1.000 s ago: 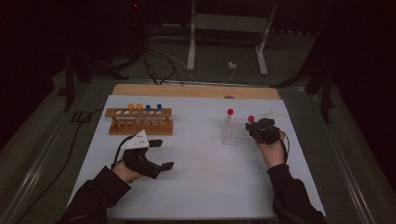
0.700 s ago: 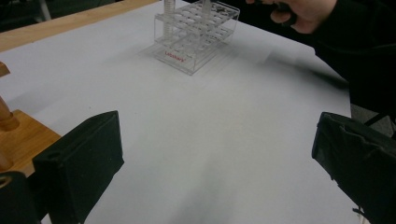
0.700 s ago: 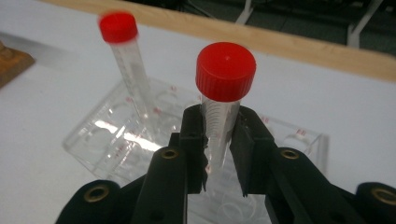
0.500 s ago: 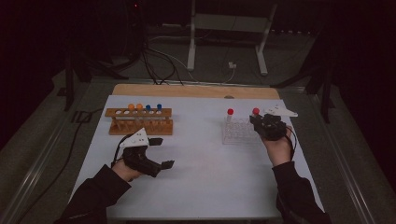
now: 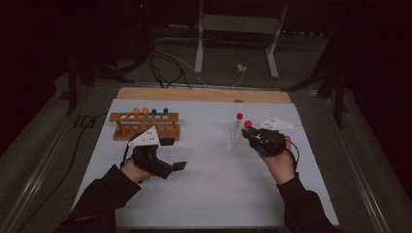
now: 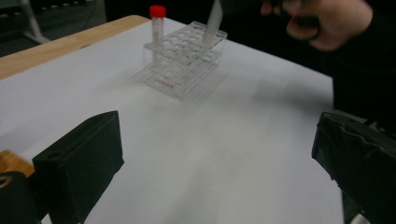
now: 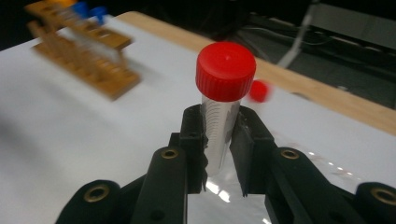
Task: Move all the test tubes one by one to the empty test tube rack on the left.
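Writing: faint red print on the base of the clear rack [image 6: 184, 60], too small to read.
Right hand-held gripper [image 7: 218, 140]: clenched on a red-capped tube [image 7: 223, 112], held upright just above the clear rack.
Left hand-held gripper [image 6: 210, 163]: released, jaws wide apart, well left of the clear rack.
High view: wooden rack [image 5: 145, 125] with orange and blue caps, far left of the clear rack.
Left gripper view: a second red-capped tube [image 6: 157, 28] standing in the clear rack.

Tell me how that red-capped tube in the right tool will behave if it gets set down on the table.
The red-capped tube looks like a smooth, round, clear cylinder, so laid flat it would probably roll. Stood on end it seems apt to tip, being tall, narrow and capped at the top. It appears empty, so likely light. The right tool clamps it just below the cap.
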A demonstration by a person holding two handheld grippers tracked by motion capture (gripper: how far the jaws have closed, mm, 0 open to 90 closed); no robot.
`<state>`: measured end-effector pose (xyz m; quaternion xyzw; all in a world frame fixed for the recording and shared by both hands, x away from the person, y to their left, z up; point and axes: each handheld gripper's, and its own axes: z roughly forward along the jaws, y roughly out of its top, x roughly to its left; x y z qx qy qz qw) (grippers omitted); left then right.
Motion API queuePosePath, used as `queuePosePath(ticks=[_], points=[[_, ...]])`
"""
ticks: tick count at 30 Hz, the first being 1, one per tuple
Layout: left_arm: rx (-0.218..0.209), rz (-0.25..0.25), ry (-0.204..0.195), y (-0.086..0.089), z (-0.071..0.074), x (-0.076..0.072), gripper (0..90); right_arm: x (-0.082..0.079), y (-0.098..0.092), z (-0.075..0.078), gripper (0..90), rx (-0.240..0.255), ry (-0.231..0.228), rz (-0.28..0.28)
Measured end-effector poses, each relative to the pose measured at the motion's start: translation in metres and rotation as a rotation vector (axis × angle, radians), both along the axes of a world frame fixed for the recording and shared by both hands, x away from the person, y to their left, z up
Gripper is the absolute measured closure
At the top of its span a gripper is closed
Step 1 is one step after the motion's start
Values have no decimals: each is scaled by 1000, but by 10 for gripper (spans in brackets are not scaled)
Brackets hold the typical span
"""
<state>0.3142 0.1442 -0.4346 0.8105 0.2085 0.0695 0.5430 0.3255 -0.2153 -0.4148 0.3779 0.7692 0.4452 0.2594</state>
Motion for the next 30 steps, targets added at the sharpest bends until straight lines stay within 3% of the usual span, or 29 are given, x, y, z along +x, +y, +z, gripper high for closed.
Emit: queuePosePath(ticks=[11, 19, 30], points=[[0, -41, -37, -29, 15, 4, 52, -20, 43, -25, 752, -35, 74, 168], [10, -87, -63, -54, 16, 8, 240, -27, 62, -35, 752, -41, 123, 243], [63, -117, -97, -79, 9, 13, 537, -29, 67, -34, 751, -37, 128, 274]])
